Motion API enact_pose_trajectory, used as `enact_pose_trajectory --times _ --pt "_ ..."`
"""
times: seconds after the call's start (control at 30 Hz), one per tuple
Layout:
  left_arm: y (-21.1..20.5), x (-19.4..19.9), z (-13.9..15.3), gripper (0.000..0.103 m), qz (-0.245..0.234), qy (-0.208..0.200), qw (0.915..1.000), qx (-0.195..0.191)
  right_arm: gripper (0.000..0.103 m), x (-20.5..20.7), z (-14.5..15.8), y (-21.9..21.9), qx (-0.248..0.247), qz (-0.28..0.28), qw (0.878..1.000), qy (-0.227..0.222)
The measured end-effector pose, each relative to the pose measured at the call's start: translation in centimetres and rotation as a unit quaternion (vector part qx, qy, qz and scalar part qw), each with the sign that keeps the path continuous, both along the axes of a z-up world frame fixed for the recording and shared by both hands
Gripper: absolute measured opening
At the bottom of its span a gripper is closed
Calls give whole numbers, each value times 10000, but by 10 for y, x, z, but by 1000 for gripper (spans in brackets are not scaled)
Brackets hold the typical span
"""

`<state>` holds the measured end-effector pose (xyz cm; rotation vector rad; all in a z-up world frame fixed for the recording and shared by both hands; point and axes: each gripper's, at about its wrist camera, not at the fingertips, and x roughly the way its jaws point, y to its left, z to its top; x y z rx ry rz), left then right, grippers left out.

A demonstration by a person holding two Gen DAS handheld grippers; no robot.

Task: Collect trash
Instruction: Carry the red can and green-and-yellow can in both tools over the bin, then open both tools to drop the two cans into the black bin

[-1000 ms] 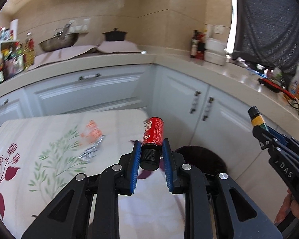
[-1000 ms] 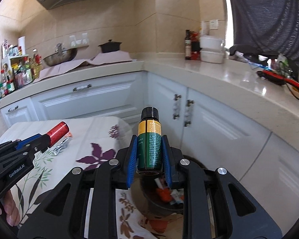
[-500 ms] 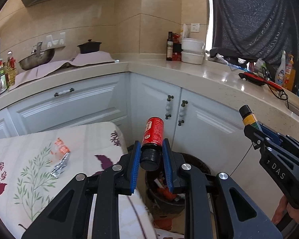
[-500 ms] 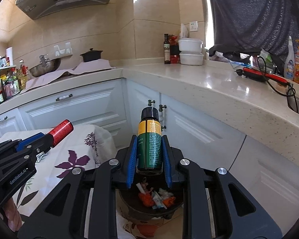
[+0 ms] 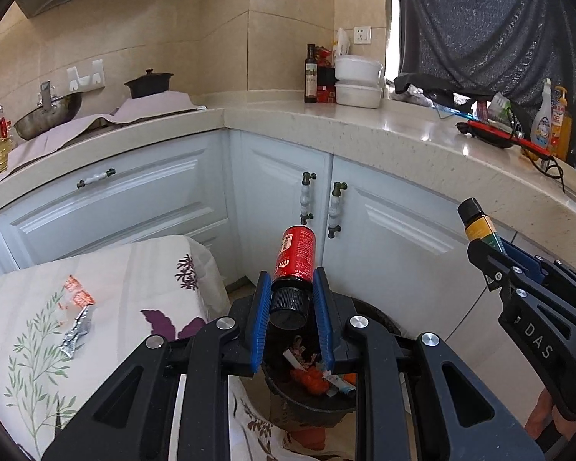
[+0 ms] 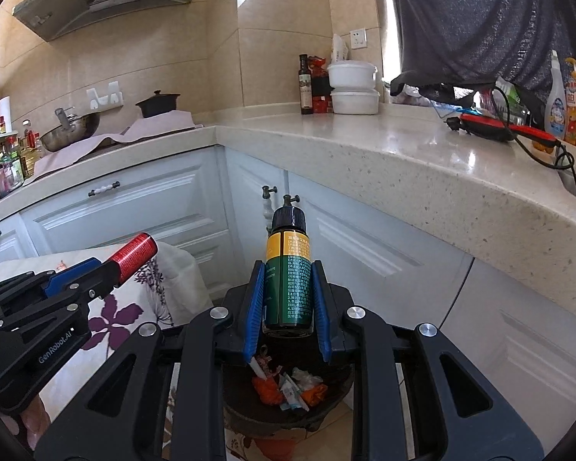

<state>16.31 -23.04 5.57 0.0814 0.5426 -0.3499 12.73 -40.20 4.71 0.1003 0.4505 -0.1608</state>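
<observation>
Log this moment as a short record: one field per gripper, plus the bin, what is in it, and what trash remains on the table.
left gripper: shut on red bottle, black cap toward the camera
right gripper: shut on green bottle, black cap away from the camera
trash bin: dark, round, on the floor below both grippers, beside the table
bin contents: orange scraps and wrappers
left on tablecloth: silver foil wrapper, orange-printed clear wrapper

Both wrist views look down (closely) over the shared bin (image 5: 311, 403).
</observation>
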Motion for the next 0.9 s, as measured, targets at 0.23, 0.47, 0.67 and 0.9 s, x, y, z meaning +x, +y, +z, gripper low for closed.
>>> enact_pose_trajectory --times 0.23,0.47,0.67,0.9 --pt "-13 15 -12 23 11 48 9999 93 23 15 -12 -8 5 -24 10000 55" --pt "-20 29 -24 23 67 95 9998 165 23 26 -26 -14 81 -67 9998 149" --pt "-27 40 -33 23 99 178 9995 235 23 40 -34 -17 101 -76 9997 201" --pt "-35 53 -42 23 123 252 9992 271 24 54 -47 -20 109 -173 9996 218"
